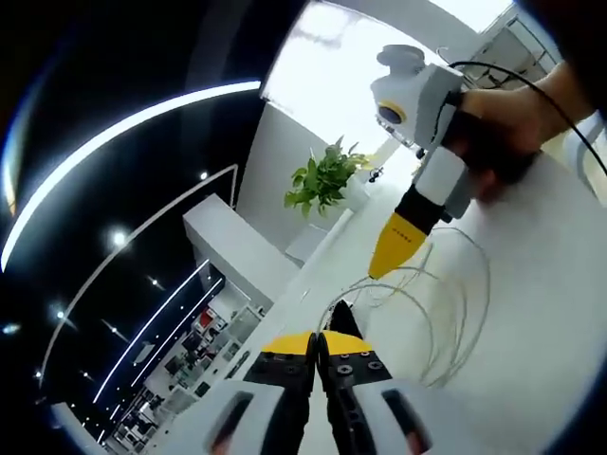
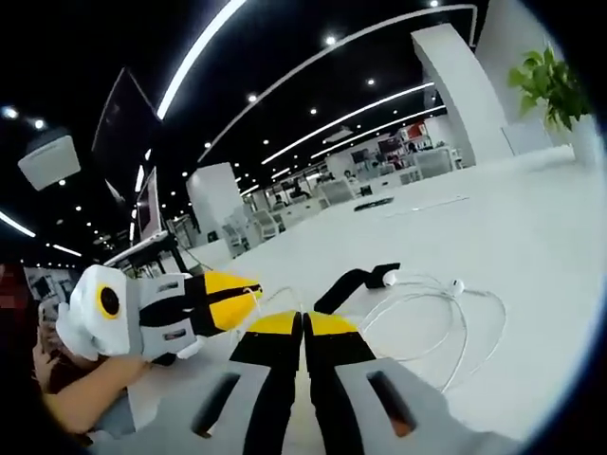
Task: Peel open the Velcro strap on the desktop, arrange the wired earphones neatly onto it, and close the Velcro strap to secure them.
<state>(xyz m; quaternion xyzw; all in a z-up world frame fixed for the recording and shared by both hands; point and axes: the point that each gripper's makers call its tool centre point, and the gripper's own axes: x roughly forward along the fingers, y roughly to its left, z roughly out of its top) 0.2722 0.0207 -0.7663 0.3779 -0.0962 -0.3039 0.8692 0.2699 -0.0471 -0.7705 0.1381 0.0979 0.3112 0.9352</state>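
Note:
The black Velcro strap point(image 2: 356, 282) lies on the white desktop point(image 2: 531, 209), just beyond my right gripper point(image 2: 303, 318), whose jaws are shut. The white wired earphones point(image 2: 441, 318) lie in loose loops beside the strap, with one earbud point(image 2: 390, 278) at its far end. My left gripper point(image 2: 254, 287) comes in from the left, its yellow tips together. In the left gripper view, my left gripper point(image 1: 318, 335) is shut, and the strap point(image 1: 343, 320) shows just past its tips. The right gripper point(image 1: 377, 273) points down at the earphone cable point(image 1: 455, 313). Whether either gripper pinches anything is not visible.
A potted green plant point(image 1: 322, 180) stands at the desktop's far edge point(image 2: 550, 81). A hand point(image 1: 503, 123) holds the right gripper, and an arm point(image 2: 85, 398) holds the left one. A small dark object point(image 2: 375, 202) lies farther out on the desktop.

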